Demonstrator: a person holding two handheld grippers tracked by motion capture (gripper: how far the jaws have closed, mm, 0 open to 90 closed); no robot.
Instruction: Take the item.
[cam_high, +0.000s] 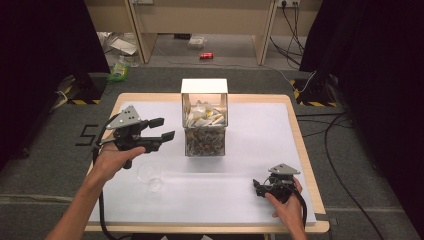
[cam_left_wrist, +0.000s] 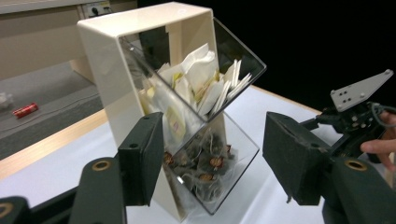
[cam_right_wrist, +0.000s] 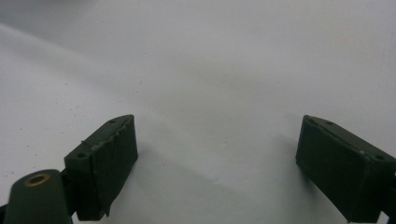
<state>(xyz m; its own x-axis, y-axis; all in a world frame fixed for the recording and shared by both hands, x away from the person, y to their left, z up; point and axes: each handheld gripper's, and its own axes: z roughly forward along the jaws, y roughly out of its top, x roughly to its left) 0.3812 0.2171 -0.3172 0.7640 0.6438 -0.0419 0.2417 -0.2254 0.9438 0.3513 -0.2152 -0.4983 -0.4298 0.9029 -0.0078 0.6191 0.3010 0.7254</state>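
1. Hovering above the table's left half, the left gripper (cam_high: 161, 128) is held in the person's left hand (cam_high: 114, 159), and it is pointed toward the tea-bag dispenser (cam_high: 204, 119).
2. Its jaws are seen spread with nothing between the pads; in the left gripper view the dispenser (cam_left_wrist: 154, 70) is framed beyond them, well short of contact.
3. The dispenser is placed upright near the middle of the far part of the white table top (cam_high: 250, 195). White paper sachets (cam_high: 205, 116) are stacked in its upper clear bin, and darker tea bags (cam_high: 204, 141) are kept in the lower one.
4. A clear glass (cam_high: 149, 173) is found on the table just below the left gripper.
5. The right gripper (cam_high: 258, 187) is rested near the table's front right corner, jaws spread wide over bare white surface, nothing pinched.
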